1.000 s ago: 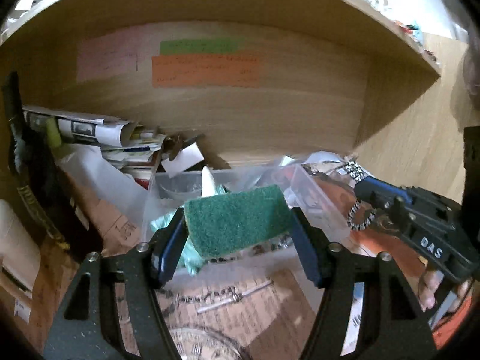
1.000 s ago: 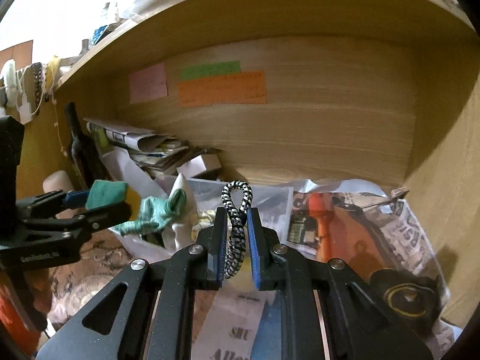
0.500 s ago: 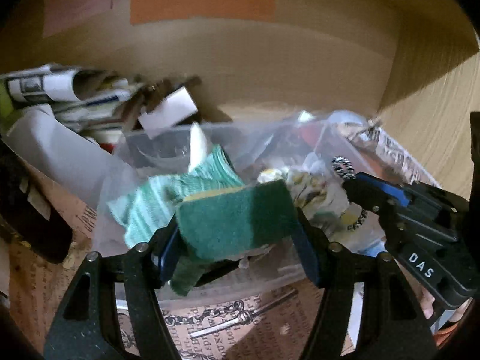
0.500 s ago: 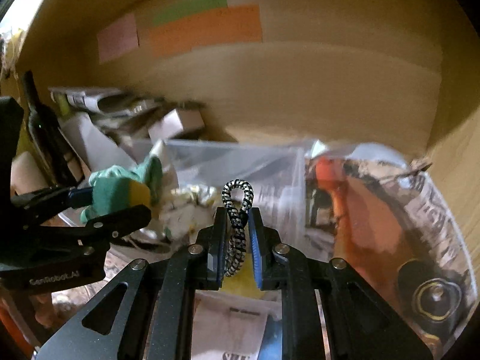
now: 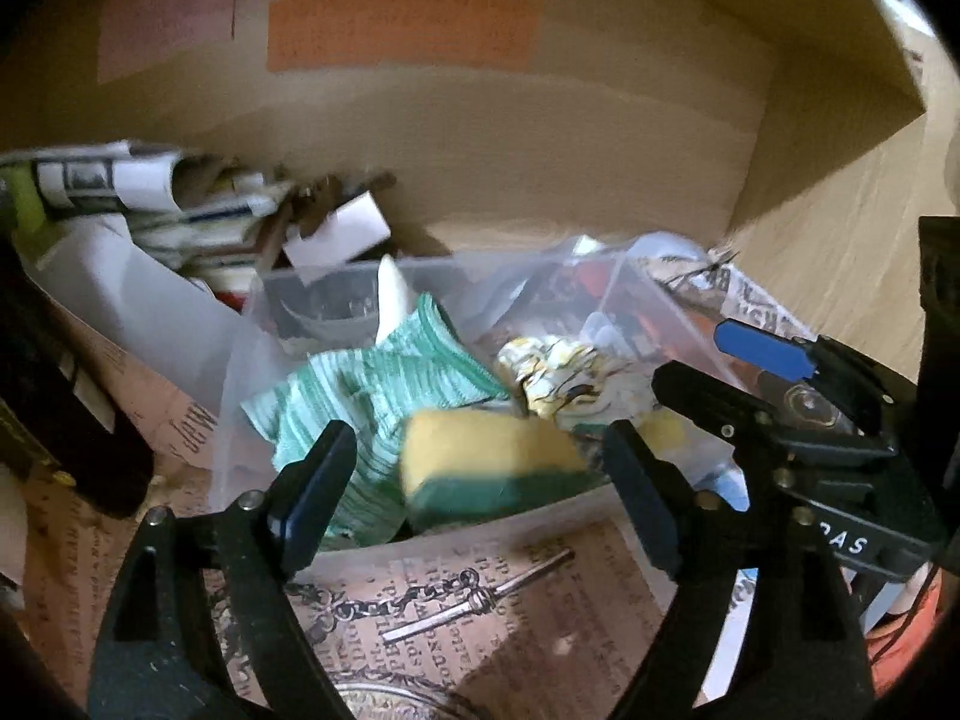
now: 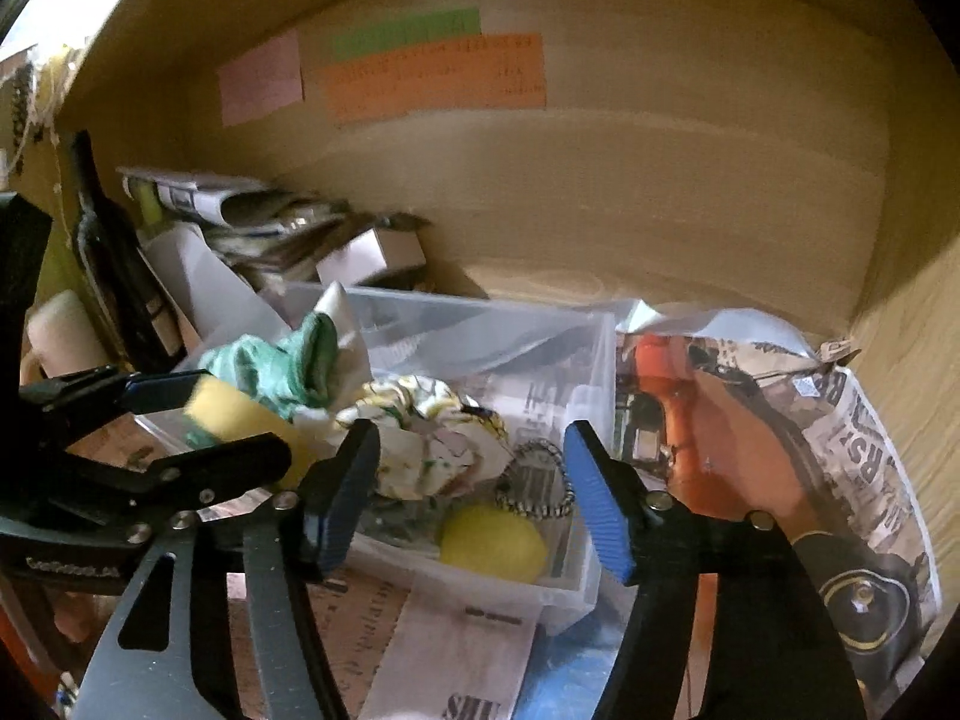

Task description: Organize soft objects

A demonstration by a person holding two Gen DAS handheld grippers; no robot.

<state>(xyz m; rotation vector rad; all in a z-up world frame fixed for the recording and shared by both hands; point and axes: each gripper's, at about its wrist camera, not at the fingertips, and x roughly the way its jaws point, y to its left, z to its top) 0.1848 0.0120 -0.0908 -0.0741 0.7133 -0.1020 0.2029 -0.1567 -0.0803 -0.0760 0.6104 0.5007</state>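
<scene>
A clear plastic bin (image 5: 252,360) (image 6: 591,360) stands on the shelf and holds soft things. My left gripper (image 5: 480,492) is open over its near edge; the yellow-and-green sponge (image 5: 492,468) lies free between the jaws, in the bin. A green striped cloth (image 5: 372,396) and a yellow-patterned scrunchie (image 5: 570,378) lie beside it. My right gripper (image 6: 471,492) is open over the bin. The black-and-white cord loop (image 6: 540,480) lies in the bin below it, next to a yellow ball (image 6: 492,543). The sponge (image 6: 234,414) also shows in the right wrist view.
The wooden shelf back wall (image 6: 660,192) carries pink, green and orange notes. Rolled newspapers and a white box (image 5: 336,234) pile up at the back left. A dark bottle (image 6: 114,264) stands at left. Newspaper (image 6: 840,420) and an orange item lie to the right.
Both grippers have opened. The sponge has dropped from the left gripper into the bin, and the cord loop has dropped from the right gripper into the bin.
</scene>
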